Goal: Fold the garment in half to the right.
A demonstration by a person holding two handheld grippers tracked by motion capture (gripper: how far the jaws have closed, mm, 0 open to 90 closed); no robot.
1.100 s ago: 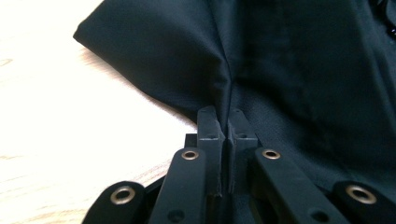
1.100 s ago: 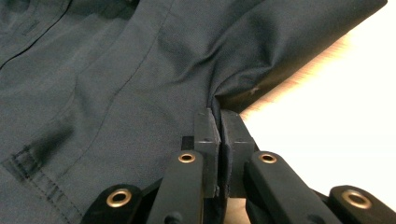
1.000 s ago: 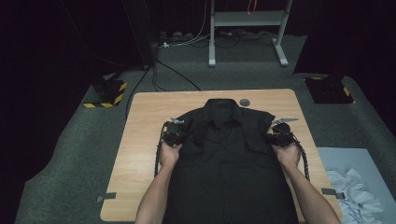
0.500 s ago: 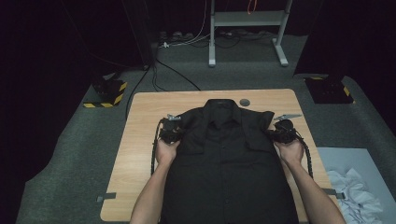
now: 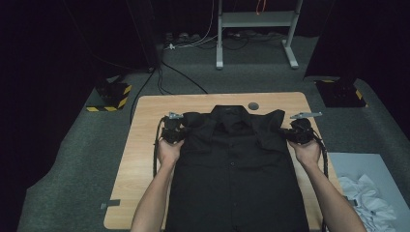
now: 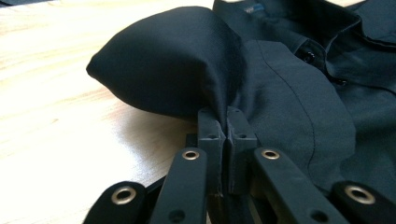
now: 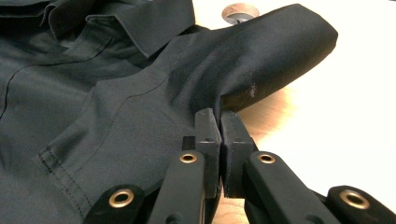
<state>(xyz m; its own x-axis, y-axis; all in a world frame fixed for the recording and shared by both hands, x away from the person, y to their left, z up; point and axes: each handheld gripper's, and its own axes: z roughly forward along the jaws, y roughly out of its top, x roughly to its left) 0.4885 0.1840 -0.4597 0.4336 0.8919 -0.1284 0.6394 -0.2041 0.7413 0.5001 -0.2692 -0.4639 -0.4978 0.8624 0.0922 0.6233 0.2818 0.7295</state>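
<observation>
A black button-up shirt lies face up on the wooden table, collar toward the far edge. My left gripper sits at the shirt's left shoulder, its jaws shut on a pinch of the black fabric, which bulges up beyond the fingers. At the right shoulder my right gripper is shut on the shirt's fabric in the same way. The collar and front buttons show in the left gripper view; a chest pocket seam shows in the right gripper view.
A round cable hole sits in the table just past the collar. White cloth lies on a grey surface at the lower right. Yellow-striped weights and cables are on the floor beyond the table's far left corner.
Both grippers have held the shirt's shoulders throughout, shifting slightly outward and toward the near side. The shirt lies a little flatter.
</observation>
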